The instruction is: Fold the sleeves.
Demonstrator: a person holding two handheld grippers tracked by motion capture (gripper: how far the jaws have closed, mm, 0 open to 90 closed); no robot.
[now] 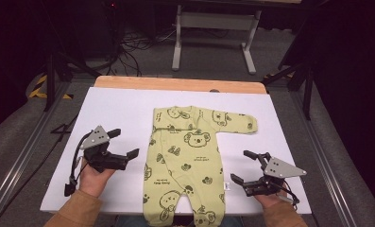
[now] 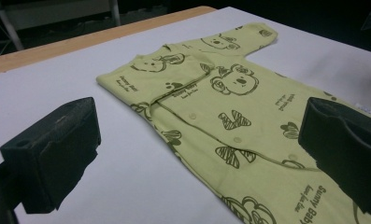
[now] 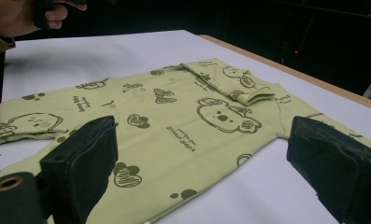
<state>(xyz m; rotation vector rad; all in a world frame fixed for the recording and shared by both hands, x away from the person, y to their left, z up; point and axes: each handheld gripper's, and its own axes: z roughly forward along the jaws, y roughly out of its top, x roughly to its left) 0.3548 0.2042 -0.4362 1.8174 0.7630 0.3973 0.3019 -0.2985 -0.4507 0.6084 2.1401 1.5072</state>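
A light green baby romper [image 1: 187, 156] with dark koala and heart prints lies flat in the middle of the white table [image 1: 128, 109]. One sleeve is folded across its chest, the other sleeve [image 1: 234, 122] stretches out to the right. My left gripper [image 1: 123, 144] hovers left of the romper, open and holding nothing. My right gripper [image 1: 244, 166] sits to the romper's right near the front edge, also open and holding nothing. The left gripper view looks over the folded sleeve [image 2: 174, 77] between wide-apart jaws. The right gripper view shows the romper's body [image 3: 174, 116] between its spread jaws.
A wooden strip [image 1: 175, 84] runs along the table's far edge. Beyond it stand a white metal table frame [image 1: 213, 33] and loose cables [image 1: 138, 45] on the grey floor. Metal rails flank the table on both sides. A hand [image 3: 29, 14] shows at the top left.
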